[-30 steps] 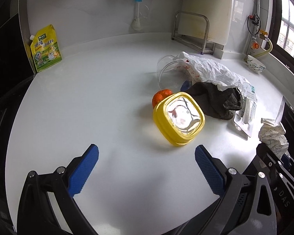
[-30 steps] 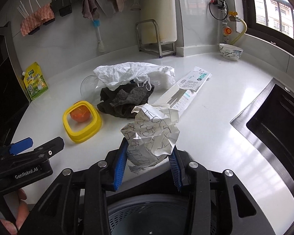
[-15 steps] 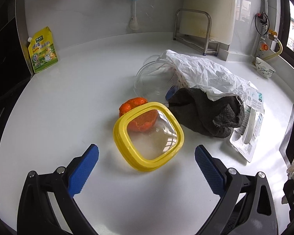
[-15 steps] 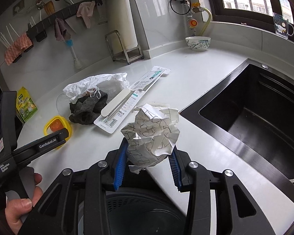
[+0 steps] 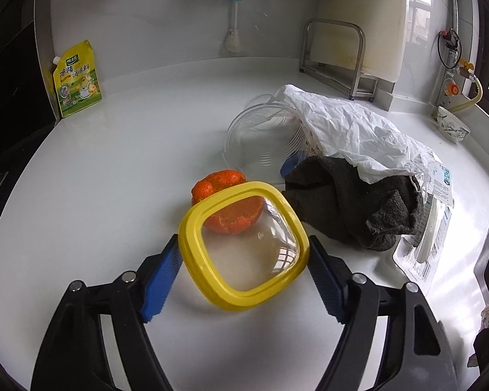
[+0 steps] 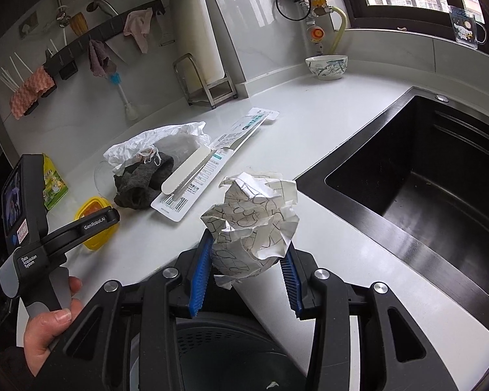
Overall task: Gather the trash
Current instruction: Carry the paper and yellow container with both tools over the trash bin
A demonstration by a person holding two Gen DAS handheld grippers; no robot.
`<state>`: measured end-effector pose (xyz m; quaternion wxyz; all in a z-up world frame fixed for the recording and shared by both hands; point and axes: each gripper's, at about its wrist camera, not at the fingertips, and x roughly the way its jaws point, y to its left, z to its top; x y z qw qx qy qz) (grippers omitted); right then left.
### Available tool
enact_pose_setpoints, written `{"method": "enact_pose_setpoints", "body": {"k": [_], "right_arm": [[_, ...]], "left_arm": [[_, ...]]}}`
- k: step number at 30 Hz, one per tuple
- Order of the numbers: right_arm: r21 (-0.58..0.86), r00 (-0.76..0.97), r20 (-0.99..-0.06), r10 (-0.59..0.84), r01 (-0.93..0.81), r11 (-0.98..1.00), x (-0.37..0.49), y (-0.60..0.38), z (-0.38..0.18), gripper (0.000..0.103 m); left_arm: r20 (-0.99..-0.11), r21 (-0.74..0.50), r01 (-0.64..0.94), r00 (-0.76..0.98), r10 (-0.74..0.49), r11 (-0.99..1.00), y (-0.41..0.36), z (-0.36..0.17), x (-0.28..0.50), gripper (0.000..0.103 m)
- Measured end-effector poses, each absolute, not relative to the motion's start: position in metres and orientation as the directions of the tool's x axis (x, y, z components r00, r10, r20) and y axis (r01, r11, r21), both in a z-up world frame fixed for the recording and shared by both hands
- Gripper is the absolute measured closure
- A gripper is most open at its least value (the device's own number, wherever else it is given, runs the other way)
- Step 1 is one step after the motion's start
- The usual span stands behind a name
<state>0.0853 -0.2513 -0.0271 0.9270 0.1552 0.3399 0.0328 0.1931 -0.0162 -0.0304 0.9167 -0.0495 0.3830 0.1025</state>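
paper, a crumpled white printed ball (image 6: pixel 254 218), is sitting clamped in the right tongs (image 6: pixel 244 273) above the white desk (image 6: pixel 326 123). left tongs (image 5: pixel 244 270) are closing around the yellow-rimmed clear square lid (image 5: pixel 244 247), pads touching; its slick rim could be slipping free, nudging the orange peel (image 5: pixel 226 195).

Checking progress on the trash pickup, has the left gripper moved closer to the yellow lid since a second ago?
Yes. The left gripper has advanced toward the metal rack; its closing jaws now flank the yellow lid.

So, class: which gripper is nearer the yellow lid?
Left. The left gripper has the yellow lid between its fingers; the right gripper is off to the side, holding crumpled paper.
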Motion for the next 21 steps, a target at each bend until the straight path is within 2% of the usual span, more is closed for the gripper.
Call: {"method": "enact_pose_setpoints", "body": {"k": [12, 21], "right_arm": [[0.296, 0.767, -0.620, 0.163, 0.036, 0.954, 0.073, -0.244, -0.022, 0.064], [0.275, 0.763, -0.628, 0.152, 0.035, 0.961, 0.039, -0.236, -0.014, 0.064]], "left_arm": [[-0.705, 0.022, -0.164, 0.697, 0.132, 0.986, -0.010, -0.020, 0.171, 0.030], [-0.702, 0.078, -0.068, 0.705, 0.104, 0.995, -0.004, -0.008, 0.117, 0.030]]}}
